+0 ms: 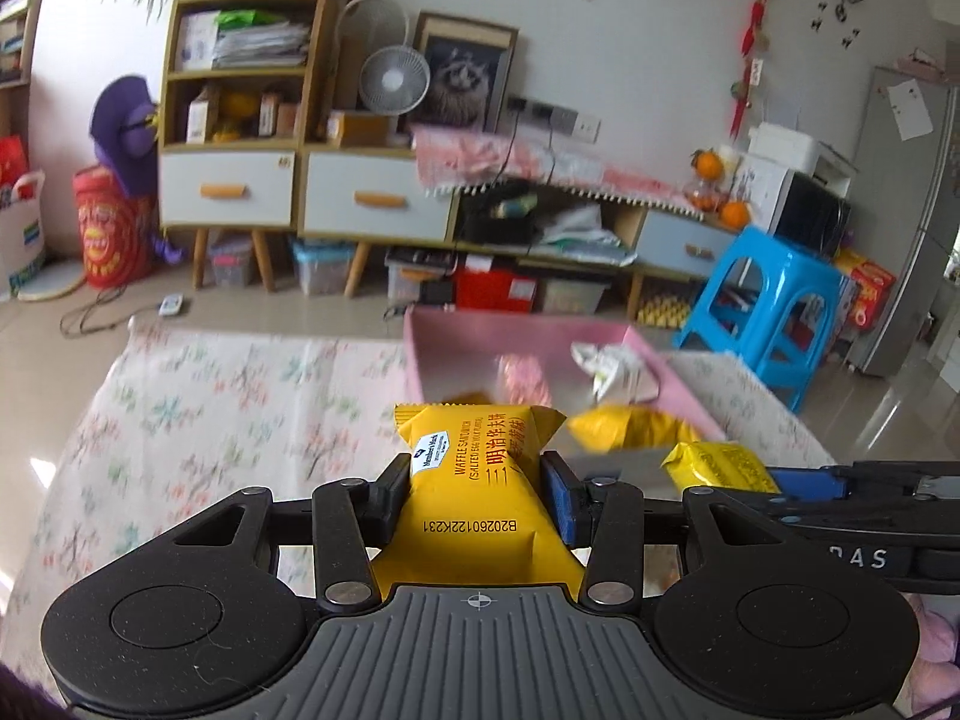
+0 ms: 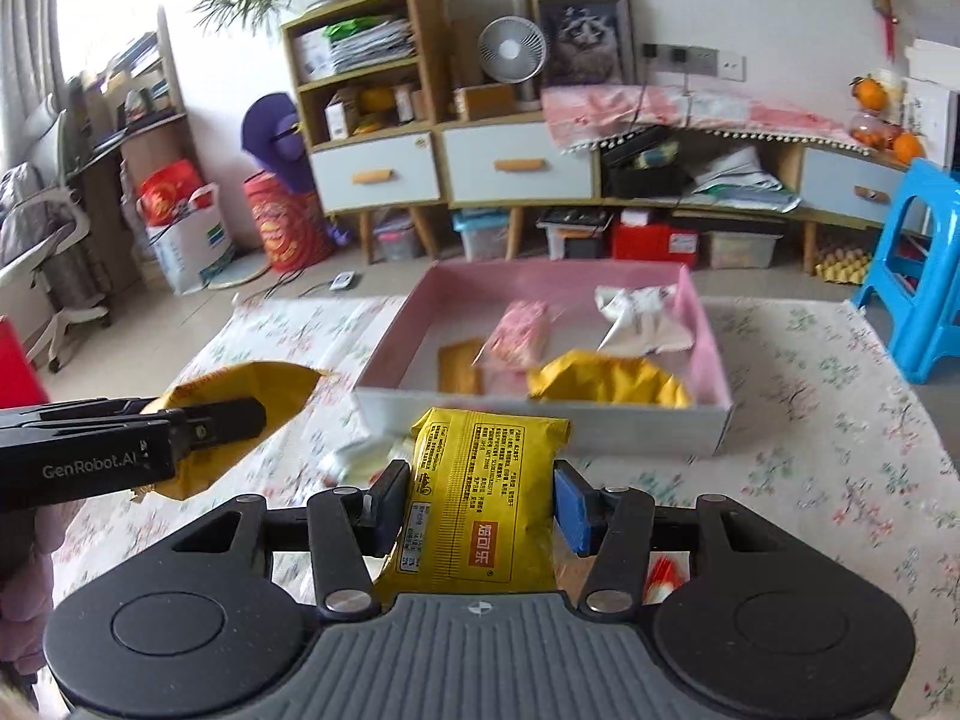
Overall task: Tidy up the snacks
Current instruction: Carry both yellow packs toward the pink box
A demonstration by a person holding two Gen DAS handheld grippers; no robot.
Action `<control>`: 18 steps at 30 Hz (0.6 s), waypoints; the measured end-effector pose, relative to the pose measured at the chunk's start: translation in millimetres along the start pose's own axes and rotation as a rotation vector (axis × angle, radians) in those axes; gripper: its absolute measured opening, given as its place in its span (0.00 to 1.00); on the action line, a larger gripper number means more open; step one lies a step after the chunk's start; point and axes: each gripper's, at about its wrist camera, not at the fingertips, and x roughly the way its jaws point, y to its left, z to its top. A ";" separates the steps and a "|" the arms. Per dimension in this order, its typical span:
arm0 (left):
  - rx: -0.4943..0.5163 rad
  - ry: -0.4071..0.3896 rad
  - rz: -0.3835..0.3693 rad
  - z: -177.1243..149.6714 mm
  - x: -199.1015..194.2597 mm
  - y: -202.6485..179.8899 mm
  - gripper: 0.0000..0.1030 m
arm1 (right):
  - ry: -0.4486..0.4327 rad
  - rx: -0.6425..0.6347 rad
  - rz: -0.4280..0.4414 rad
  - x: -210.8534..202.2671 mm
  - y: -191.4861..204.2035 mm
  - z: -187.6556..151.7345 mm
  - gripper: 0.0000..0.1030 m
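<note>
Carrying snacks boxward: left gripper (image 1: 474, 489) clamps waffle sandwich pack (image 1: 474, 474), right gripper (image 2: 477, 501) clamps yellow snack pack (image 2: 480, 492), pink box (image 2: 708, 348) at table's far edge.

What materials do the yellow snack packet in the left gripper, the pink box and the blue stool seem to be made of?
Yellow snack packet: thin plastic film, slightly glossy; crimped ends and printed lettering show.
Pink box: probably cardboard, matte; thin straight walls with a pale outer side.
Blue stool: moulded plastic, glossy; one even colour with bright highlights on the seat and legs.

pink box (image 1: 654, 360) near wall hidden behind packets.
</note>
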 end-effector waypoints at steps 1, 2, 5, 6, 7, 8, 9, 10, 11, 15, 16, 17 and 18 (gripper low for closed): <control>0.000 0.000 -0.006 3.6 4.0 -1.9 0.41 | -0.007 0.004 -0.006 1.0 -1.6 3.9 0.39; -0.004 0.000 -0.012 6.9 8.3 -3.1 0.41 | -0.014 0.006 -0.010 2.7 -3.6 7.5 0.39; -0.011 0.012 -0.025 14.5 25.1 -4.1 0.41 | -0.025 0.008 -0.011 10.0 -8.7 17.7 0.39; -0.002 0.017 -0.019 16.6 31.0 -4.6 0.41 | -0.027 0.010 -0.007 13.6 -11.1 21.1 0.39; 0.007 0.022 -0.011 18.2 37.5 -5.3 0.41 | -0.031 0.014 0.001 18.2 -14.0 25.4 0.39; 0.015 0.027 -0.006 19.3 44.1 -4.9 0.41 | -0.036 0.017 0.009 21.1 -16.1 27.7 0.39; 0.021 0.032 -0.002 20.3 50.2 -4.0 0.41 | -0.039 0.018 0.019 24.7 -18.7 31.1 0.39; 0.026 0.038 0.005 21.2 56.8 -3.1 0.41 | -0.038 0.021 0.022 29.2 -22.2 34.7 0.39; 0.030 0.042 0.013 22.2 63.2 -2.0 0.41 | -0.034 0.028 0.021 35.2 -26.2 38.3 0.39; 0.020 0.054 0.037 28.2 87.6 5.2 0.41 | -0.011 0.065 0.011 58.5 -40.9 52.0 0.39; 0.018 0.058 0.039 29.5 93.5 6.4 0.41 | -0.004 0.077 0.011 66.3 -45.1 56.2 0.39; 0.018 0.065 0.036 31.2 99.5 7.1 0.41 | 0.005 0.084 0.012 72.5 -47.4 58.5 0.39; 0.018 0.071 0.027 33.1 105.0 8.4 0.41 | 0.015 0.090 0.010 79.4 -49.3 60.5 0.39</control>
